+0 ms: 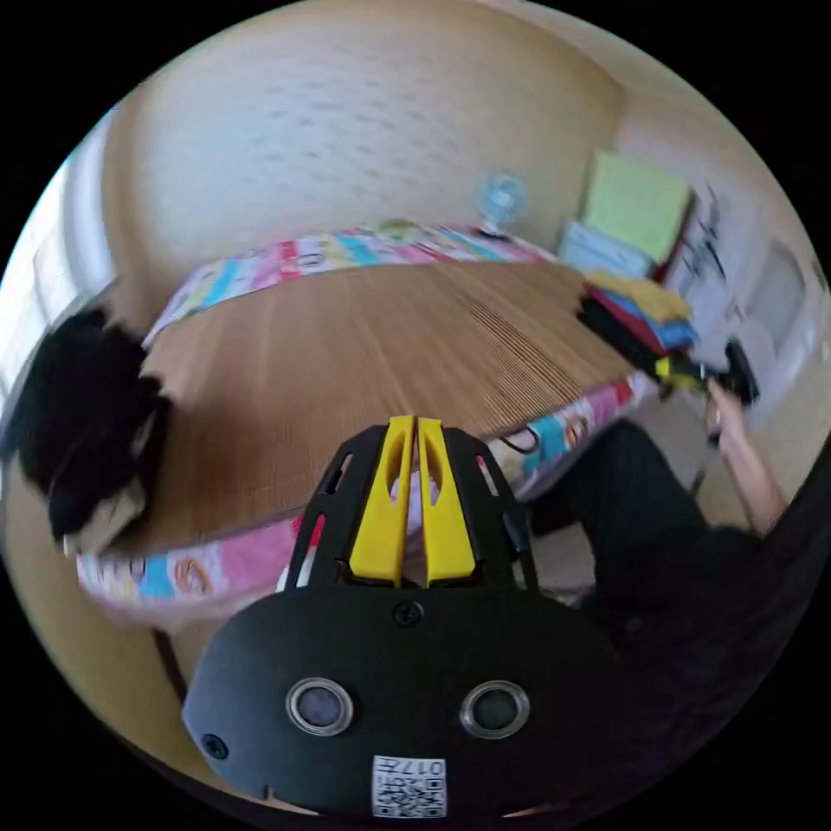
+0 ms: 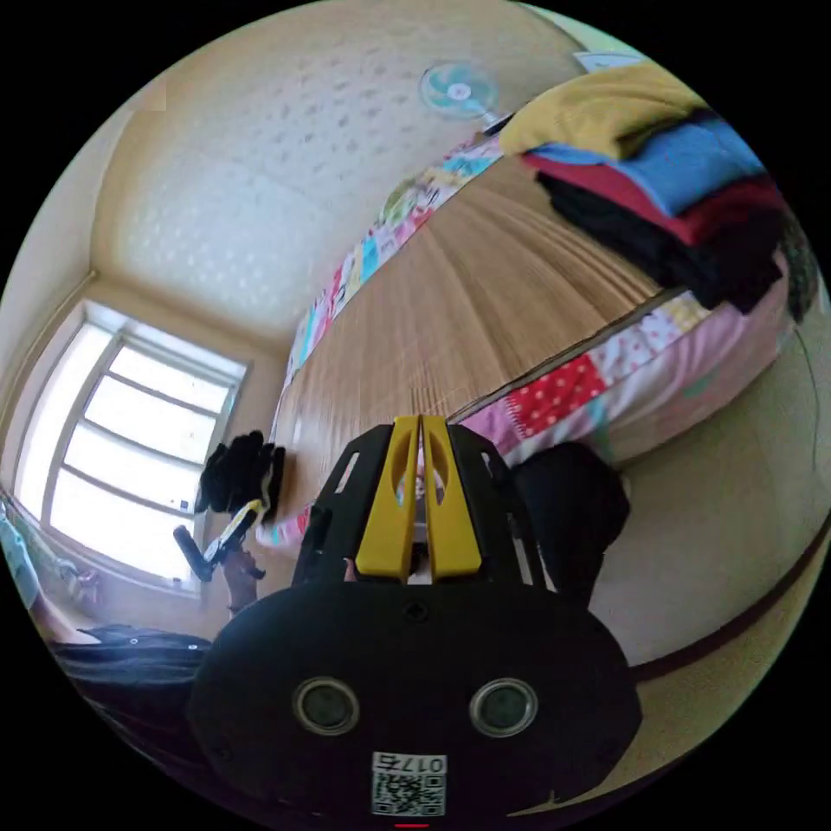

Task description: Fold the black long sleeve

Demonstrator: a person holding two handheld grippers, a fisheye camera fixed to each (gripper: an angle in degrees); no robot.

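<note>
Black long sleeve (image 1: 82,424) sits crumpled at mid-left of left gripper view, on mat's (image 1: 381,363) far end, nearer left gripper (image 1: 414,502) than right gripper (image 2: 419,506); both 2 grippers pinched closed, holding nothing.

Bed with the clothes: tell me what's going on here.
A person holds a tool in each hand above the bamboo mat on the bed. Both the left tool and the right tool are shut and hold nothing. A black garment lies bunched at one end, folded clothes are stacked at the other.
</note>
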